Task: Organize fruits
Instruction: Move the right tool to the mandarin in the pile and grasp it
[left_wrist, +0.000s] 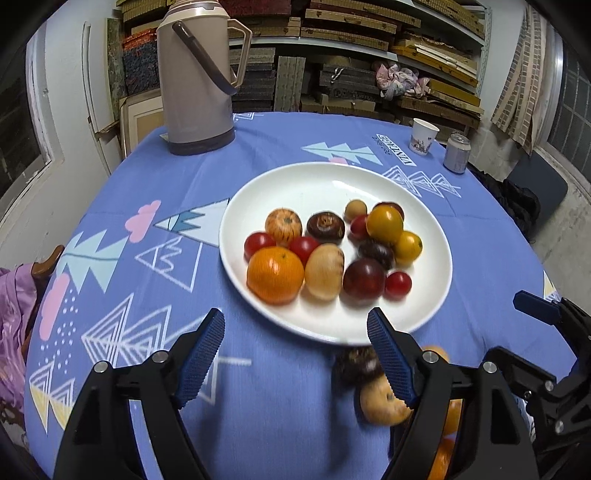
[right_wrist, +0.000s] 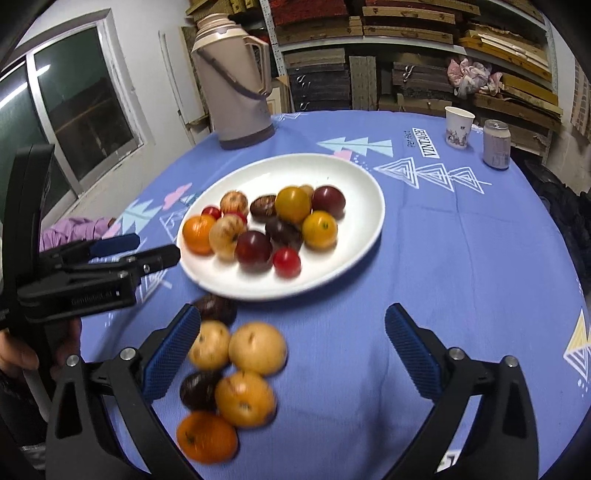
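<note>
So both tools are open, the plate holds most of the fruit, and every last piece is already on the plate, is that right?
Not quite. Both tools, left tool and right tool, are open and the plate holds most fruit, but the right wrist view shows a cluster of loose fruit on the tablecloth beside it.

- Both views are evenly and fairly brightly lit from overhead indoor light; colours look vivid.
- A pale glare streak sits on the white plate, and soft shadows pool under its fruit.
- The loose fruit on the tablecloth is smeared by motion blur.
- Fisheye distortion bends the shelves and window; corners fall into black vignette.
</note>
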